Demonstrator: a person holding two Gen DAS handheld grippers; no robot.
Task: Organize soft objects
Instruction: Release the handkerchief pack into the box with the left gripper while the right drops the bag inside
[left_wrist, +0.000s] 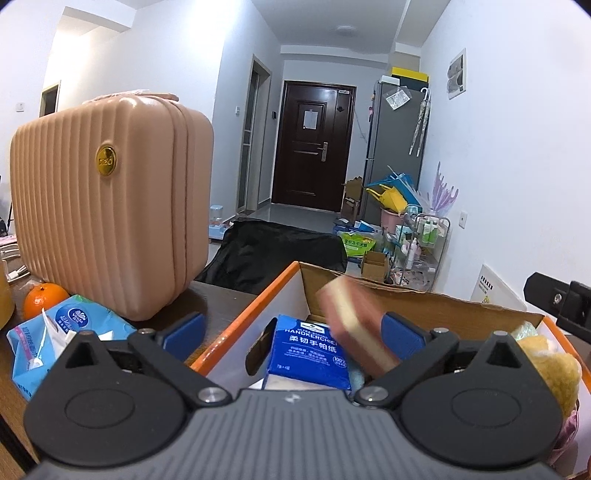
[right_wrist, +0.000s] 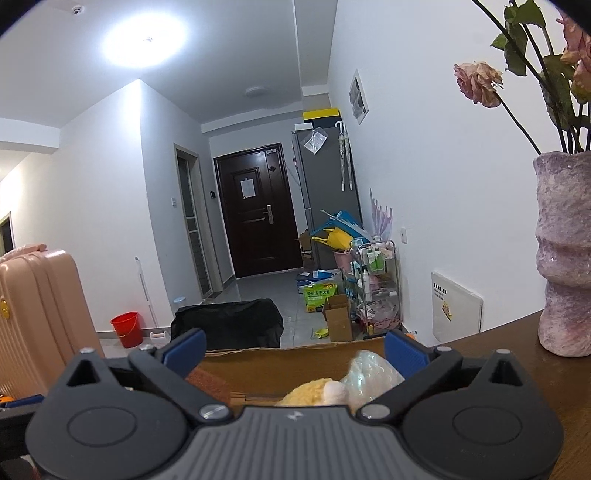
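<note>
— Sponge (left_wrist: 354, 325), blurred, is dropping into the cardboard box (left_wrist: 424, 295) above the blue handkerchief pack (left_wrist: 310, 350); left gripper (left_wrist: 293, 328) has its jaws spread wide, holding nothing.

— And the right gripper (right_wrist: 293, 349)?

— Also agape, empty, poised over the yellow plush (right_wrist: 314, 391) already boxed.

— Next, I'd guess?

— Tissue pack (left_wrist: 70, 332) beside the pink suitcase (left_wrist: 110, 206) sits outside; left would need to swing over and pinch it.

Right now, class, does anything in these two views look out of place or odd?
A blurred pink-and-cream sponge block hangs tilted above the orange-edged cardboard box, touching neither finger of the open left tongs, apparently falling. The pale blue tissue pack still lies outside the box.
</note>
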